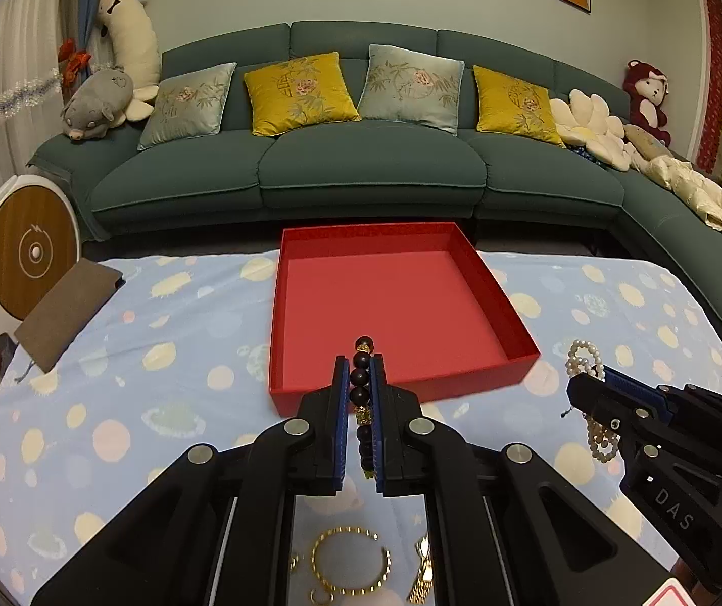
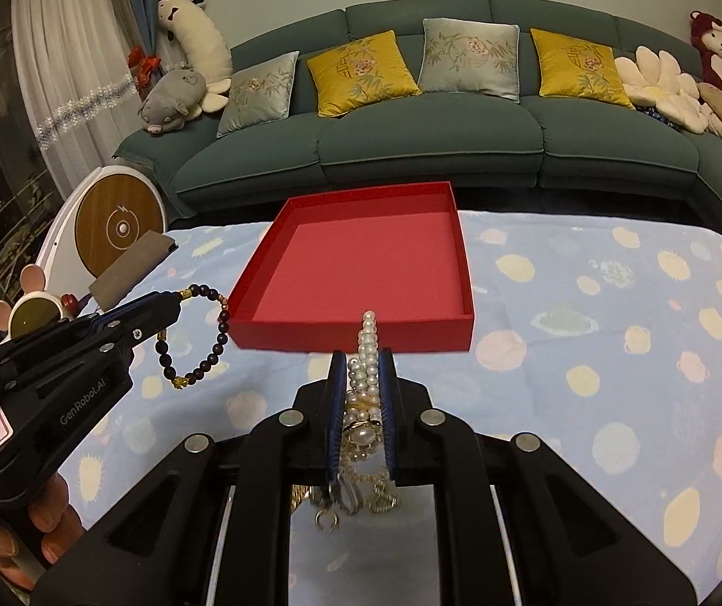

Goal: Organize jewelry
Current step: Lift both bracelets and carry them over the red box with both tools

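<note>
An open red box (image 1: 522, 348) (image 2: 355, 333) sits on the blue spotted tablecloth, nothing in it. My left gripper (image 1: 361, 361) is shut on a dark bead bracelet (image 1: 362, 394) with gold accents, held just short of the box's near wall. From the right wrist view that left gripper (image 2: 171, 305) holds the bracelet (image 2: 209, 353) hanging as a loop left of the box. My right gripper (image 2: 367, 356) is shut on a pearl bracelet (image 2: 368, 348) near the box's front wall; it shows in the left view (image 1: 590, 376) with pearls (image 1: 583, 358) dangling.
Gold bangles and chains (image 1: 350, 570) lie on the cloth below my left gripper; more small jewelry (image 2: 355, 500) lies under my right gripper. A brown pouch (image 1: 65, 310) lies at the table's left edge. A green sofa (image 1: 361, 171) stands behind the table.
</note>
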Tool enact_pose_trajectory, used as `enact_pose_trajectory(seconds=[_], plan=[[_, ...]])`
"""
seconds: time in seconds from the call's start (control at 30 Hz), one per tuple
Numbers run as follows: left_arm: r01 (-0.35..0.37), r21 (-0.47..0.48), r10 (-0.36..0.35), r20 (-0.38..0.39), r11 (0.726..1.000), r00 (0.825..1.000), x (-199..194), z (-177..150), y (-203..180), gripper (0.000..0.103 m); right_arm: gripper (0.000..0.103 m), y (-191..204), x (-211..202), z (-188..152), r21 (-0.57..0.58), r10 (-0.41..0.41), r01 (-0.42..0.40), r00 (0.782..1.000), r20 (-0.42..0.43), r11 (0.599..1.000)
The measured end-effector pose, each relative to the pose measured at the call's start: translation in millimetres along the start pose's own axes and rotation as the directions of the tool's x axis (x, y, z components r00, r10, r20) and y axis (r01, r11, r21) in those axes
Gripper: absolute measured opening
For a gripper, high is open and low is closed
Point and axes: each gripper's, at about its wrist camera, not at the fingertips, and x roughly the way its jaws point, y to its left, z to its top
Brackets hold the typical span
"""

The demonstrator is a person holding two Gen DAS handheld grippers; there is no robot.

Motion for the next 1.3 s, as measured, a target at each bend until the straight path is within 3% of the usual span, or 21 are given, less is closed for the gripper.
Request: enact_pose_trajectory(seconds=[0.33,0.7,1.07,1.3], plan=[[-0.045,0.026,0.044,0.020,0.999,0.999,87.7,64.3,2.2,0.005,0.012,-30.2,83.8,84.0,0.033,-0.004,0.004,1.000,-0.006,0.999],[-0.046,0.003,0.046,-0.051,0.999,0.998,181.1,109.1,8.0,0.005,0.012,-54.3,186.5,132.0,0.069,-0.008,0.014,0.996,-0.091,0.998],[-0.062,-0.016,0.060,-0.108,0.998,0.992,219.6,112.0,15.3,0.005,0.014,-51.5,230.0,142.2,0.037,-0.019,0.025,0.990,-0.141,0.999],[-0.080,-0.049,0.074,-0.102,0.996,0.992,206.3,105.8,30.7,0.025,0.025,-54.3,214.3,137.9,0.048,-0.033,0.037,0.995,-0.097,0.998]])
